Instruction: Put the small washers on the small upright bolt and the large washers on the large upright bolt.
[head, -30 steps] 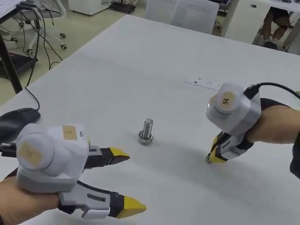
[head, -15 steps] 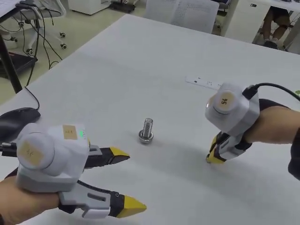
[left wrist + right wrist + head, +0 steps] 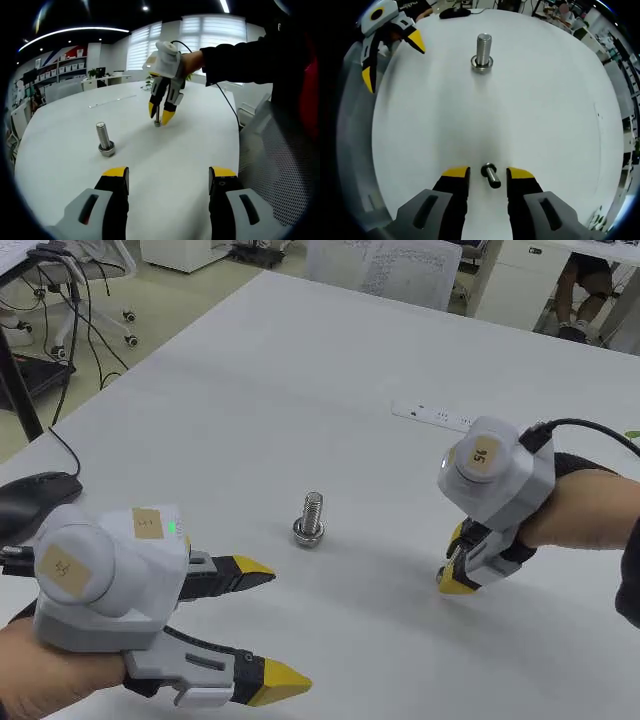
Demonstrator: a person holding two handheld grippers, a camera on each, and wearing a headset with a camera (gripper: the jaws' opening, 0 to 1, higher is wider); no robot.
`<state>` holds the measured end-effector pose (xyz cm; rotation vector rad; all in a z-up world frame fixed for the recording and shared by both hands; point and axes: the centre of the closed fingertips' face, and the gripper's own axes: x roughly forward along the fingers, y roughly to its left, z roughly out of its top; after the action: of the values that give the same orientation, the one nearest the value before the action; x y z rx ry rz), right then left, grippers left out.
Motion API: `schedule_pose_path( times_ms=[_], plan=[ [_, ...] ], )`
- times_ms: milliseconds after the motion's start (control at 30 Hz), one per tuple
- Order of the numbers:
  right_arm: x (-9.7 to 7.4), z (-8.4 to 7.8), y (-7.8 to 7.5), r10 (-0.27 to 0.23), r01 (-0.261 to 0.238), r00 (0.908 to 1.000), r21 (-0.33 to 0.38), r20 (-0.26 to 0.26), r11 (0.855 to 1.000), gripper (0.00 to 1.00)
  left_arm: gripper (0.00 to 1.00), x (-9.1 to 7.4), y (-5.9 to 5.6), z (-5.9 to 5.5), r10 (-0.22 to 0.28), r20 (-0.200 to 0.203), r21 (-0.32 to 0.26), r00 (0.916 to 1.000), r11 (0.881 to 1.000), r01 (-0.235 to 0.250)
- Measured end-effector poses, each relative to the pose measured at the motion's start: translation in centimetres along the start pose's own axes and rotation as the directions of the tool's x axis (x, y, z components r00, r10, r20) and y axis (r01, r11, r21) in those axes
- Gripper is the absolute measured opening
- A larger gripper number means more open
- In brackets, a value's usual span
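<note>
Right gripper view: right hand-held gripper (image 3: 488, 173) parted, straddling small bolt (image 3: 491, 177) on tabletop (image 3: 545, 100); left hand-held gripper (image 3: 287, 625) wide open, near large bolt (image 3: 310, 519).

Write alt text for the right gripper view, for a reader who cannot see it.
The yellow-tipped fingers of the right gripper flank a small steel bolt on the white table, with a gap on each side. Farther on stands a large threaded steel bolt, upright, and the left gripper hangs open at upper left.
</note>
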<state>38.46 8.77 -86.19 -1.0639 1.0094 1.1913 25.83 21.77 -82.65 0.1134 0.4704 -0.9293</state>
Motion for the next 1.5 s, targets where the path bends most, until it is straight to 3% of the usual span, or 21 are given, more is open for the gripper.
schedule_pose_path(
  times_ms=[667, 767, 1067, 1500],
  plan=[
    [-0.9, 0.1, 0.3, -0.051, 0.044, 0.9933, 0.070, 0.104, 0.997, 0.60, 0.64, 0.1, -0.2, 0.1, -0.010, -0.005, 0.008, 0.9999, 1.000, 0.010],
    [-1.1, 0.2, 0.0, -0.084, 0.075, 0.9887, 0.078, 0.124, 0.994, 0.67, 0.64, 0.1, -0.2, 0.1, -0.011, -0.005, 0.008, 0.9999, 1.000, 0.011],
    [-1.9, 0.4, -0.5, -0.126, 0.108, 0.9769, 0.113, 0.172, 0.988, 0.73, 0.65, 0.2, -0.3, 0.4, -0.015, -0.001, 0.013, 0.9999, 1.000, 0.015],
    [-2.7, 0.5, 0.2, -0.182, 0.144, 0.9555, 0.173, 0.232, 0.974, 0.80, 0.65, -0.2, -0.6, 0.9, -0.014, 0.005, 0.017, 0.9999, 1.000, 0.014]
  ],
)
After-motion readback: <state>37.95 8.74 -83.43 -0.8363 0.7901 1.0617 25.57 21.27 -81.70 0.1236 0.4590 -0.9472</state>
